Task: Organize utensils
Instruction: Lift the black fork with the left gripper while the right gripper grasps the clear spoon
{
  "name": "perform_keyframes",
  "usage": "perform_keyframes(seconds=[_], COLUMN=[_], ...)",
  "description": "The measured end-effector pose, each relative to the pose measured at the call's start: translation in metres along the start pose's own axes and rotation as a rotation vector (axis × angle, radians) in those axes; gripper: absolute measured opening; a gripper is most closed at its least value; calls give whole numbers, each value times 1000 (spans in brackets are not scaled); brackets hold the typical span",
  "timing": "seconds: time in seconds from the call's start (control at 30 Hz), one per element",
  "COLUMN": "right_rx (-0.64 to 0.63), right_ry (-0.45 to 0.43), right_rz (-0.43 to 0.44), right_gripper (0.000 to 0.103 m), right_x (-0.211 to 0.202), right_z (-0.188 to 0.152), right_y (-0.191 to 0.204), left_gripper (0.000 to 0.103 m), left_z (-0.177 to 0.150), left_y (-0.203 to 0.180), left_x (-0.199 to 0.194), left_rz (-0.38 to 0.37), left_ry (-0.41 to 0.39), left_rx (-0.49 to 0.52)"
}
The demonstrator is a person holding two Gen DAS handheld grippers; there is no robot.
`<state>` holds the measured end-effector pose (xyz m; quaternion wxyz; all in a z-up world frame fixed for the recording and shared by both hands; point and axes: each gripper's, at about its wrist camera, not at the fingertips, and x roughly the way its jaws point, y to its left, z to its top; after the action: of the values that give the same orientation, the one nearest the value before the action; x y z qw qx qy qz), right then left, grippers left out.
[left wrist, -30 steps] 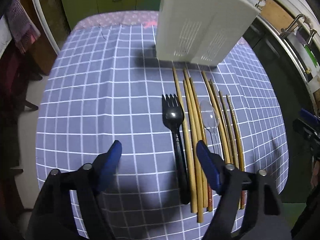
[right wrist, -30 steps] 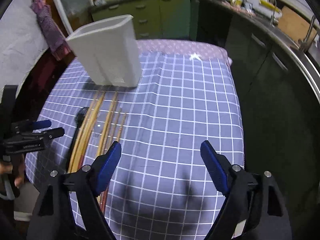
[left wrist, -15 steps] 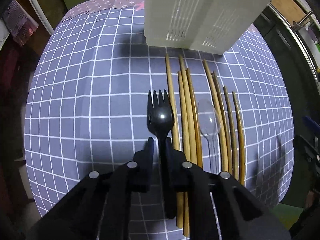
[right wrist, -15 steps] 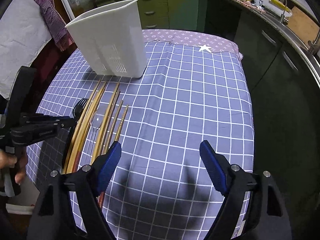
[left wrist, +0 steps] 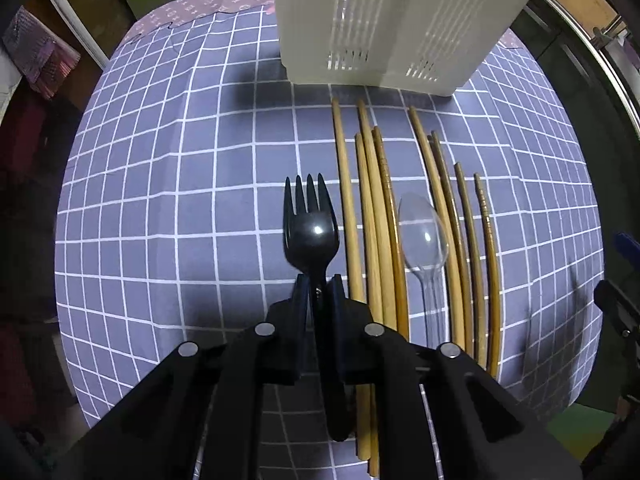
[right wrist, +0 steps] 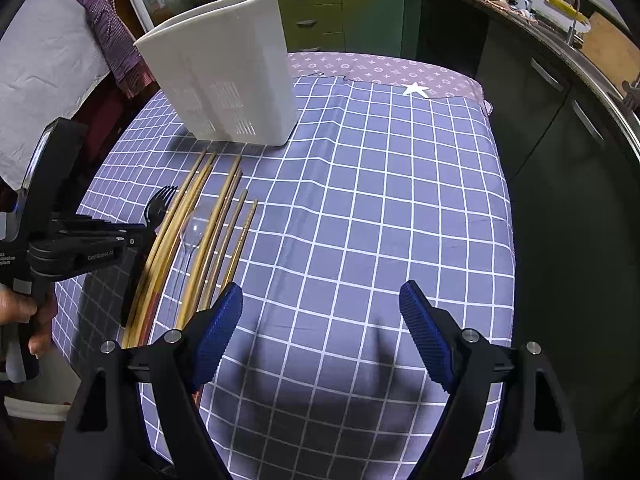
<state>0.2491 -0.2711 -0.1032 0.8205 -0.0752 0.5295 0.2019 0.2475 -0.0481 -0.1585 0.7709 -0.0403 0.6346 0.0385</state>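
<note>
Ok, status rel. to the white holder (left wrist: 384,20):
- L gripper (left wrist: 318,284) clamped on black fork (left wrist: 310,224) at its neck, tines aimed at holder
- fork just beside the chopsticks (left wrist: 374,220), all lying in front of holder
- clear spoon (left wrist: 424,232) among the sticks
- R gripper (right wrist: 320,334) wide, nothing in it, over bare checked cloth (right wrist: 380,220), off to holder's side

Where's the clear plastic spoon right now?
The clear spoon lies on the checked tablecloth among the chopsticks, right of the black fork in the left wrist view.
</note>
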Motion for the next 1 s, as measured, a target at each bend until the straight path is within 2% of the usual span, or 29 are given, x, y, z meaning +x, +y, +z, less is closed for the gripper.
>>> perform_keyframes(seconds=[0.13,0.27,0.37,0.47,0.53,0.67,0.8,0.9,1.0], right_rx=[-5,-23,-35,-32,-34,-52,-67,-68,-56], right_ry=[21,49,84,115,132,194,248,292,324], right_rz=[-12,-20,-5,21,40,94,120,112,99], right_gripper=[80,80,80,79,66,51,28,22,22], right_x=[-1,-5,-2,3,7,20,37,51,65], right_z=[1,4,7,14,18,27,35,40,44], right_y=[2,8,15,22,31,60,87,100,109], left_gripper=[9,9,9,9,9,9,9,9,9], left_z=[2,0,-3,-10,-18,-32,-45,-52,-55], left_y=[-2,8,19,30,40,55,63,70,75], left_x=[-1,-10,-25,-48,-63,-86,-98,-102,-103], left_rz=[-3,-22,-51,-69,-68,-81,-90,-91,-97], left_ry=[-3,-50,-104,-200,-255,-332,-371,-385,-385], left_rx=[1,3,-5,-8,-8,-14,-8,-6,-7])
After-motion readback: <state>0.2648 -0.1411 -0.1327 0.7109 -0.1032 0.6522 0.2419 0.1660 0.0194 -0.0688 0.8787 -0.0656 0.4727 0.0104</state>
